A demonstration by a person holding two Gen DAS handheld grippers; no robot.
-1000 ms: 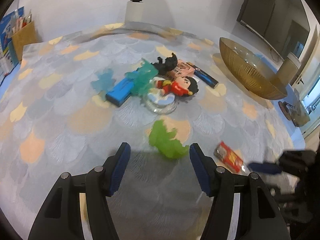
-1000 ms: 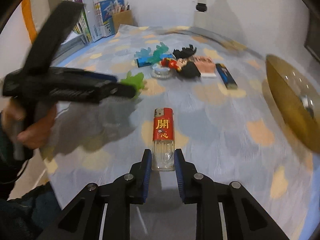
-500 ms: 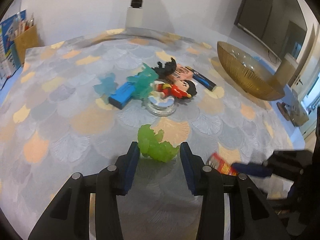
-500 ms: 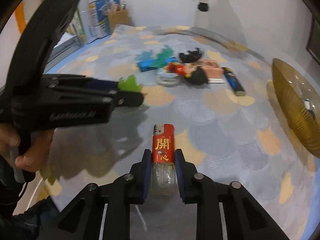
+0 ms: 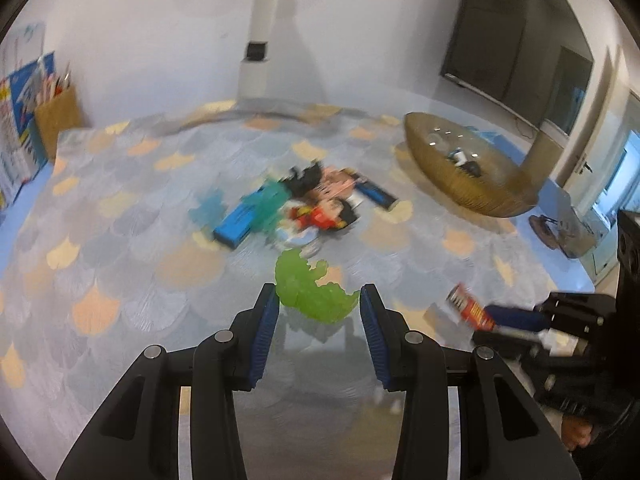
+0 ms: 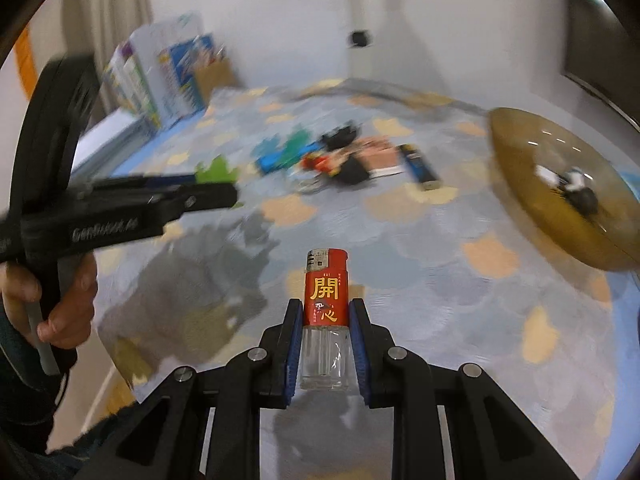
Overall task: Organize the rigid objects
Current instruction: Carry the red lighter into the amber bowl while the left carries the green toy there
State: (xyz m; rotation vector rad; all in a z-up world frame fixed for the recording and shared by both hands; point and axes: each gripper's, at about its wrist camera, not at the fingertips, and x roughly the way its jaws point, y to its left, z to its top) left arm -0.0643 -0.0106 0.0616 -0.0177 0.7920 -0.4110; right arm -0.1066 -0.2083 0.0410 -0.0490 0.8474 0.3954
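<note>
Lifted off the table (image 6: 460, 240) since a second ago, the red-and-clear lighter (image 6: 325, 320) is clamped in the right tongs (image 6: 325, 344) and the translucent green dinosaur toy (image 5: 310, 292) in the left tongs (image 5: 318, 324), so carrying to the amber ribbed bowl (image 5: 460, 184) is judged next.

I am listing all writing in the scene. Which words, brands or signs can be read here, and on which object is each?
"開心": large yellow characters on the red lighter.
"GenRobot.ai", blurred and uncertain: side of the left hand-held gripper.
Small print on the lighter: too small to read.
Boxes and books by the wall: too blurred to read.
</note>
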